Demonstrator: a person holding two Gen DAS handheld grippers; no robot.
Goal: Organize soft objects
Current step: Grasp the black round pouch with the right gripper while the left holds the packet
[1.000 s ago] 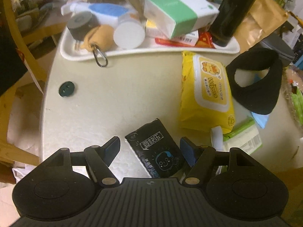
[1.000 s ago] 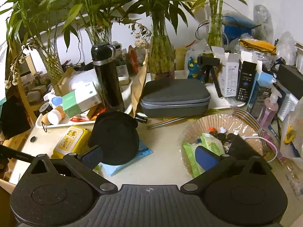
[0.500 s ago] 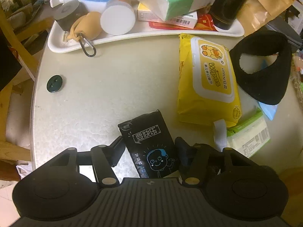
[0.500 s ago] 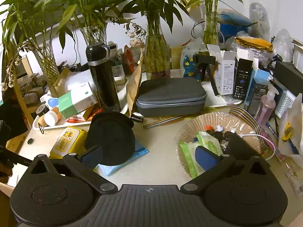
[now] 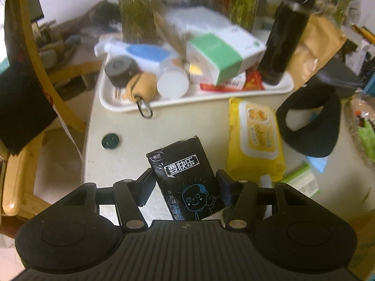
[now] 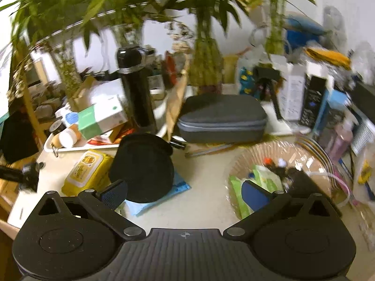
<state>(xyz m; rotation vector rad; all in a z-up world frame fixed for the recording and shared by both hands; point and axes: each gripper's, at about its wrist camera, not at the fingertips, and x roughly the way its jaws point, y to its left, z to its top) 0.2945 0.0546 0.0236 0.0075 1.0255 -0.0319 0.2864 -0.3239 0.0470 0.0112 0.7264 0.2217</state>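
- The left gripper [image 5: 185, 186] has just been closing and clamps the black tissue pack [image 5: 185, 175] between its pads, tilted, above the table [image 5: 131, 126].
- Right of the pack lies the yellow wipes pack [image 5: 254, 140], then a black pouch [image 5: 309, 124].
- Behind them a white tray [image 5: 164, 104] holds clutter.
- The right gripper [image 6: 185, 193] gapes wide and empty over the table, between the pouch and a basket [image 6: 257, 154].

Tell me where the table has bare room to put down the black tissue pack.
Bare table lies between the white tray, the dark button and the yellow wipes pack. Crowded: the tray and around the black pouch. The left gripper holds the black tissue pack.
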